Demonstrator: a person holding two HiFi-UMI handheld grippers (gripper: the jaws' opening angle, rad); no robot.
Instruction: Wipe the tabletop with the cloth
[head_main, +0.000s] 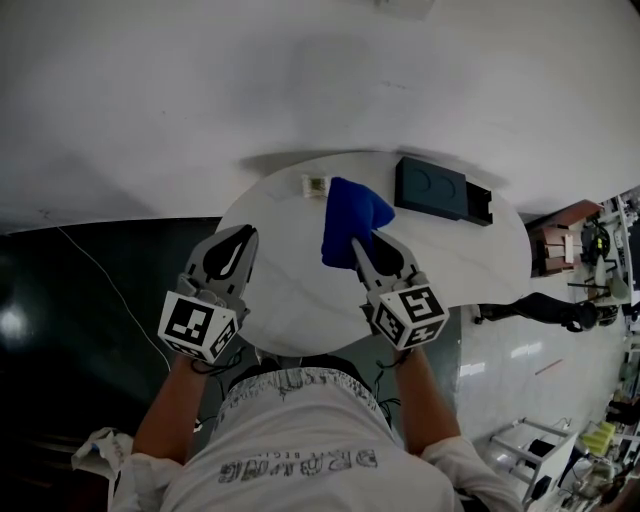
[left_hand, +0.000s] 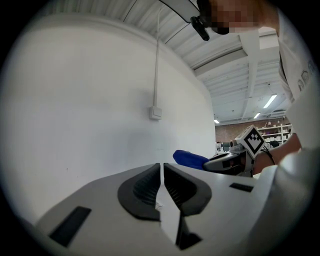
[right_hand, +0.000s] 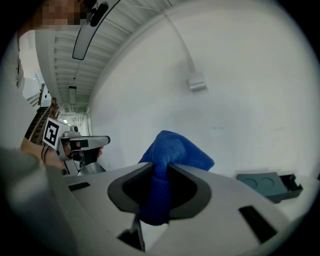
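The right gripper (right_hand: 160, 170) pinches the fuzzy, bunched blue cloth (right_hand: 175, 147) between its fingers (right_hand: 189, 186), over the far middle of the smooth white oval worktop (head_main: 290, 290). The left gripper's (left_hand: 161, 172) ribbed fingers (left_hand: 144, 187) meet on nothing.

A dark recessed tray (head_main: 443, 190) sits near a small white box (head_main: 315, 184).

Near tabletop (head_main: 290, 280) bare; dark case (head_main: 440, 190), perhaps a box (head_main: 315, 184), behind.
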